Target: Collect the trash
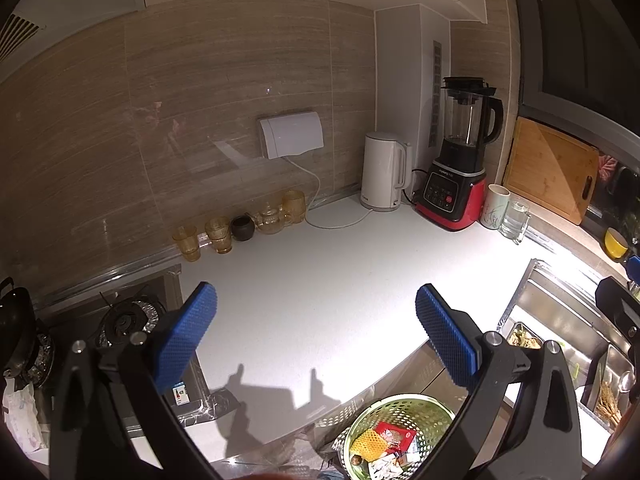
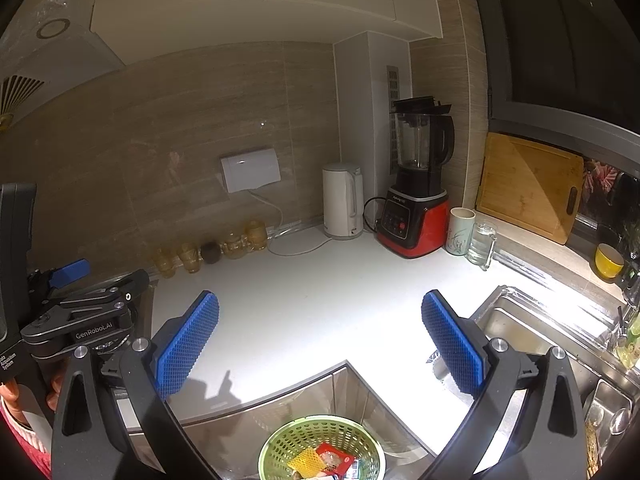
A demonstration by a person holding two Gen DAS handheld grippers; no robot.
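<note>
green perforated basket (image 1: 400, 436) at bottom centre of both views, below the counter edge, holding a red wrapper (image 2: 334, 456), yellow foam net (image 1: 368, 442) and scraps. left gripper (image 1: 316, 336) and right gripper (image 2: 320, 340) both spread wide, empty, above the white counter (image 1: 320, 280). kettle (image 1: 384, 172), blender (image 1: 460, 160) upper right; sink (image 2: 520, 332) right.
</note>
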